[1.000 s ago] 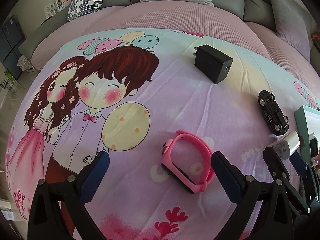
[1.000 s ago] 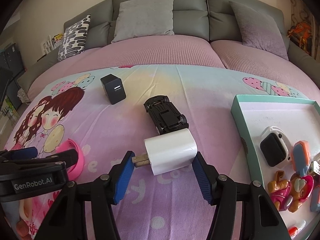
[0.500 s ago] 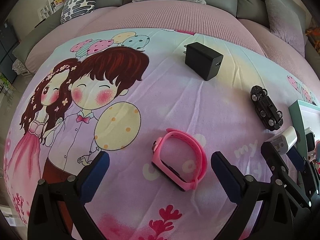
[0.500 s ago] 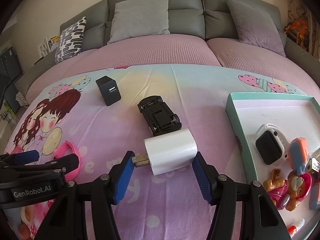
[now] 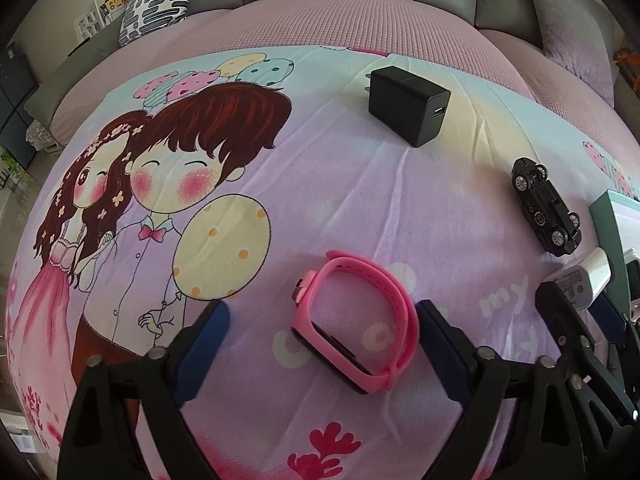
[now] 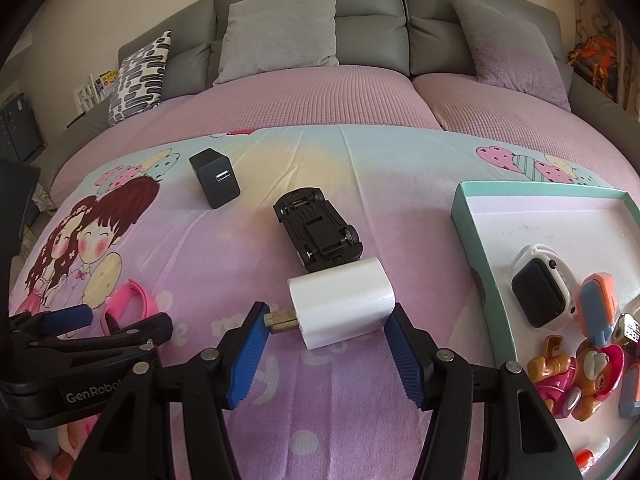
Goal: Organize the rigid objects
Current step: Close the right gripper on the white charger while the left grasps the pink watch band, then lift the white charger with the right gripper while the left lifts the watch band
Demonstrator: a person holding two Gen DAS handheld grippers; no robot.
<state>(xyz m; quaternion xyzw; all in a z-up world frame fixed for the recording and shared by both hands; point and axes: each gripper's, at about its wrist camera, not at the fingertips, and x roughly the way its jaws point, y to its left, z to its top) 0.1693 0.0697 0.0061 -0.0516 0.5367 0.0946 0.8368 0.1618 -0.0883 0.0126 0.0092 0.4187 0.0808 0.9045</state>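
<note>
Step in hand: you are picking up two loose things at once, judging by how each claw is set over its own item on the cartoon-print bedsheet (image 5: 360,184).
Left claw (image 5: 320,334): its jaws are closing around the pink silicone watch band (image 5: 356,320); the right pad looks just at the strap, the left pad is apart from it, so nothing is gripped yet.
Right claw (image 6: 326,344): closed on the white plastic plug-in charger (image 6: 340,302), one pad on its metal prongs, the other on its far end.
Destination: the teal-rimmed white tray (image 6: 464,216), already holding toys and a watch.
Still loose: the black cube charger (image 6: 215,182) and the overturned black toy car (image 6: 318,232).
Next move: finish closing on the band, then lift; carry the white charger over the tray rim.
</note>
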